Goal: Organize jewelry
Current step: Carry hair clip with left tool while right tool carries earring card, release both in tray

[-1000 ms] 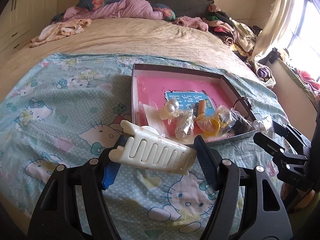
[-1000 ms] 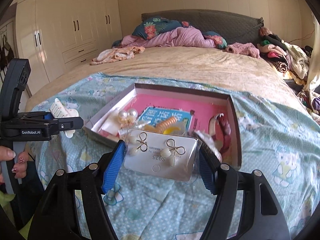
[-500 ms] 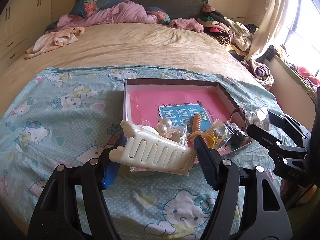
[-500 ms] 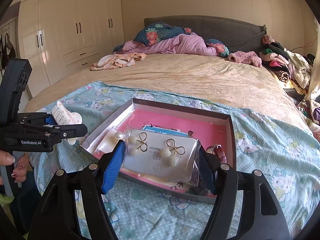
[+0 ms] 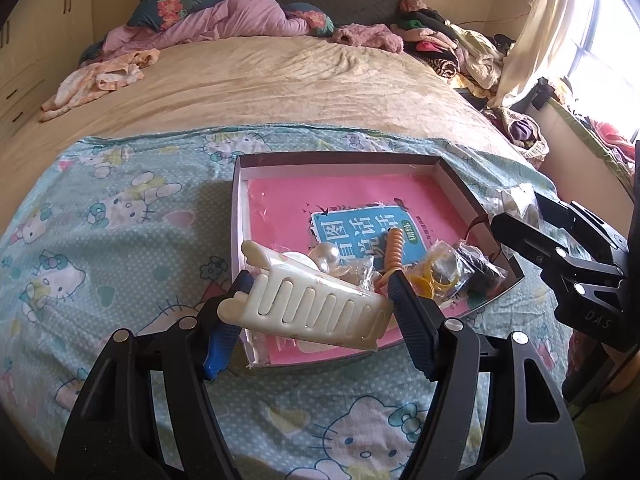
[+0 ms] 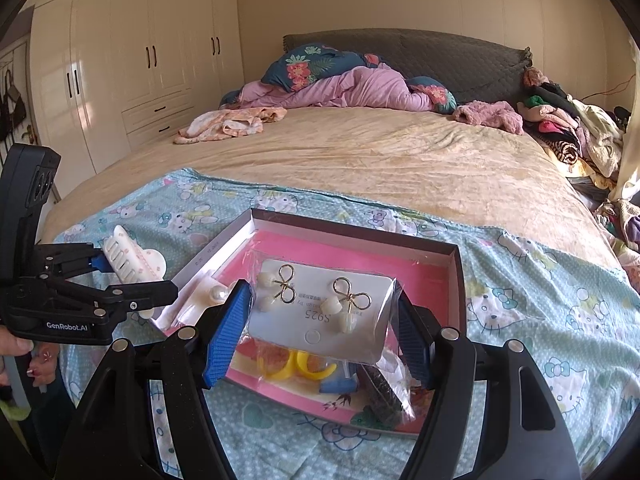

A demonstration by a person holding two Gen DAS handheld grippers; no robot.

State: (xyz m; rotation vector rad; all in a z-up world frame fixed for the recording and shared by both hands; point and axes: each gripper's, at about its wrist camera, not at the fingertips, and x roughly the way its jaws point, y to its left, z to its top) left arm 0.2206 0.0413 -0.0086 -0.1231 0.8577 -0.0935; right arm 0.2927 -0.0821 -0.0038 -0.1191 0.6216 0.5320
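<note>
The right gripper (image 6: 320, 328) clamps a bagged earring card (image 6: 320, 314) between its blue jaws, above the near part of a shallow box (image 6: 456, 276) with a pink lining. Yellow rings (image 6: 298, 366) lie in the box beneath the card. At left, the left gripper (image 6: 132, 276) holds a cream hair claw (image 6: 128, 262) over the cartoon-print sheet (image 6: 540, 320) on the bed (image 6: 400, 160).

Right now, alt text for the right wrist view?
The right gripper holds a bagged card of gold bow earrings above an open pink-lined box on a cartoon-cat bedspread. At left, the left gripper holds a white hair claw.
</note>
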